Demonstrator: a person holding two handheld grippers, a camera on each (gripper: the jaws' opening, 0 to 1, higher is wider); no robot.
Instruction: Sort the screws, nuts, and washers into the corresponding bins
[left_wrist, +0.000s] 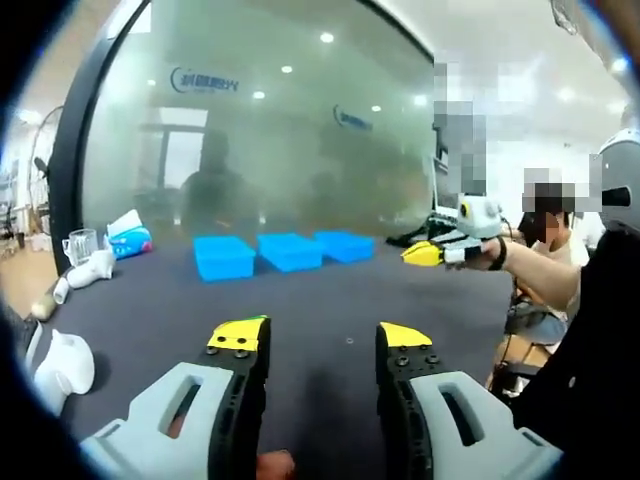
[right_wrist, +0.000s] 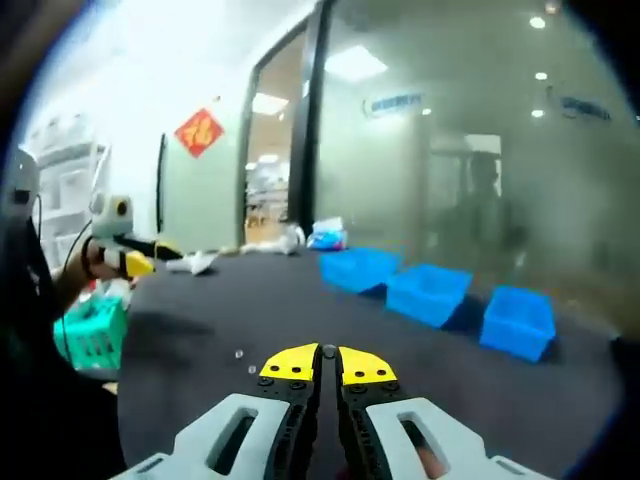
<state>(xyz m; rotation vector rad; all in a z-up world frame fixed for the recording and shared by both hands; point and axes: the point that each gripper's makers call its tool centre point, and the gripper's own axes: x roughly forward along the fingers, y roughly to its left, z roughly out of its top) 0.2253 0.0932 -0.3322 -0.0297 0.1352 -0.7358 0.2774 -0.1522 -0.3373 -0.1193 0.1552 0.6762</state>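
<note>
Bins: three shallow blue plastic bins stand in a row on the dark grey table (left_wrist: 330, 300); in the left gripper view they read left bin (left_wrist: 223, 256), middle bin (left_wrist: 290, 250), right bin (left_wrist: 345, 244), and in the right gripper view the same row shows at (right_wrist: 358, 268), (right_wrist: 430, 291), (right_wrist: 518, 320).
Left gripper (left_wrist: 318, 338): yellow-tipped grey jaws spread wide apart, nothing between them; bins lie well ahead of it across bare tabletop.
Right gripper (right_wrist: 325, 362): yellow tips pressed together; whether anything tiny is pinched cannot be told.
Small parts: two pale specks (right_wrist: 239, 353) lie on the table just left of the right gripper's tips; too small to tell screw, nut or washer.
Other person's gripper (left_wrist: 440, 250): one, yellow-tipped, held over the table edge by a hand; seen also at (right_wrist: 135, 258).
Clutter: white objects (left_wrist: 88, 268) and a clear mug (left_wrist: 80, 244) at the far left edge, blurred.
Green basket (right_wrist: 88, 335): one, beside the table, partly cut off.
Bin contents: hidden by the walls.
</note>
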